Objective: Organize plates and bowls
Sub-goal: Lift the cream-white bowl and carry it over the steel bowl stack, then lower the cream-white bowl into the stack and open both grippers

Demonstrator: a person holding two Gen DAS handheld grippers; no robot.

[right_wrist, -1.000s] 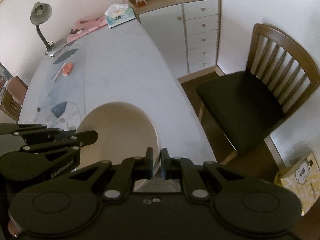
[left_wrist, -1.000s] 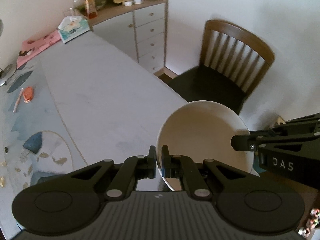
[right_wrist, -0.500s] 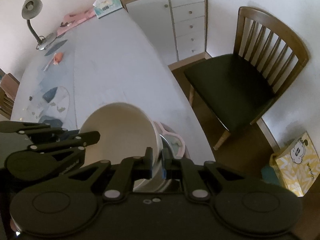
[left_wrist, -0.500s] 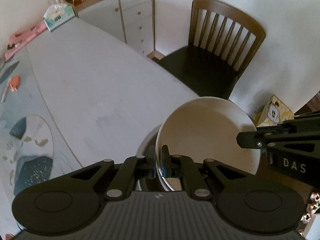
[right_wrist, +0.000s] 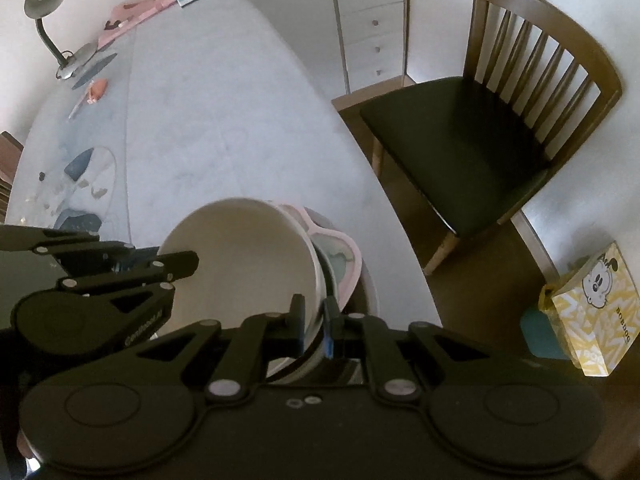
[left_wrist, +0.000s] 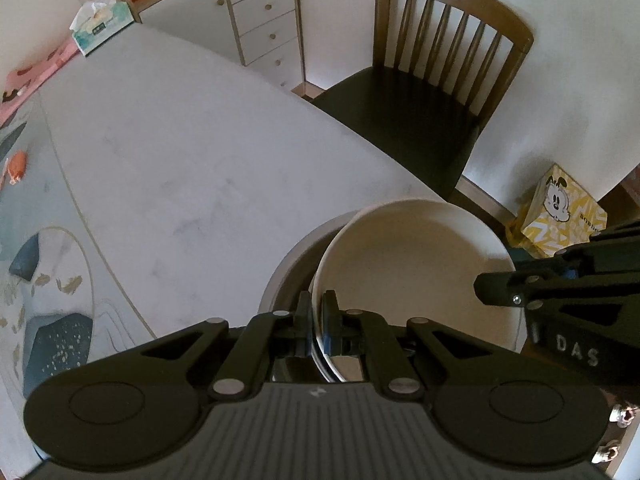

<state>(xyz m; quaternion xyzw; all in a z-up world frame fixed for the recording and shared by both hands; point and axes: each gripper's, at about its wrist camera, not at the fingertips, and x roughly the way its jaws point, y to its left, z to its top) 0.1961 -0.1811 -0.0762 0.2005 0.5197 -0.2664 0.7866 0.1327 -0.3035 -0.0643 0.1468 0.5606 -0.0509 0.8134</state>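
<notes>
Bowl (left_wrist: 416, 268) sits pinched between both of your grippers, cream inside, tilted, held over a stack of dishes near the table's (left_wrist: 192, 168) edge. Your left gripper (left_wrist: 316, 322) has its fingers pressed onto the bowl's near rim, one finger inside the wall and one outside. Your right gripper (right_wrist: 314, 326) clamps the opposite rim the same way, its blue pad against the outer wall.

From the left wrist, the right tool's black arm reaches in at the bowl's far side. From the right wrist, the left tool shows at the bowl's left.

Under the bowl: a grey plate (left_wrist: 292, 256) whose rim curves out to the left, and a pink sectioned dish (right_wrist: 340, 248) that pokes out on the right. Whether the bowl's base touches that stack is hard to tell; the bowl hides the contact.

Chair (right_wrist: 492, 120) stands just beside the table. Yellow cartoon box (right_wrist: 596, 312) lies on the floor near the chair. Tissue box (left_wrist: 102, 26) sits at the table's far end, lamp (right_wrist: 52, 28) at the far left, white drawers (left_wrist: 264, 16) beyond.
</notes>
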